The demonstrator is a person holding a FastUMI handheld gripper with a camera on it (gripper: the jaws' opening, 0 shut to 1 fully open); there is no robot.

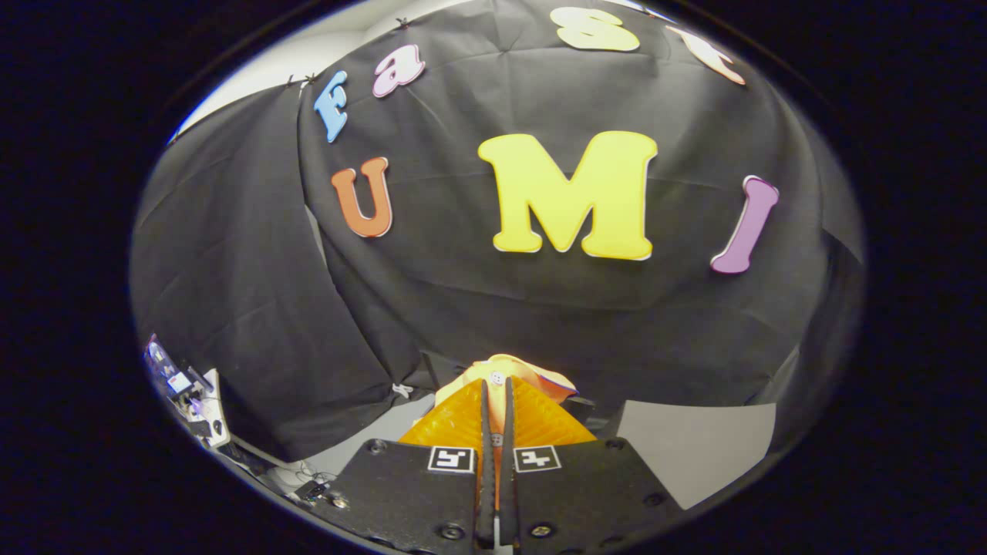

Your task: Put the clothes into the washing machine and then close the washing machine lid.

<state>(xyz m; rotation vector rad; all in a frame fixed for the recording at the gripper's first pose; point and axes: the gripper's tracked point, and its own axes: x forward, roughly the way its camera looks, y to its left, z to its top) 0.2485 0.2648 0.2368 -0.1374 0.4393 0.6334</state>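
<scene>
Yellow-orange garment (505, 371) sits pinched between my gripper (497, 401) fingers, lifted before the wall; carry step, next locate the drum opening.

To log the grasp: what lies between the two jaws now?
In the gripper view, a yellow-orange garment with a small button is pinched between the nearly closed jaws.

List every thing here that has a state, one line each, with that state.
hand-held gripper: fingers nearly together, pinching cloth between them, raised toward the booth wall.
garment: pale yellow-orange cloth with a button, held between the fingers, bunched just beyond their tips.
</scene>
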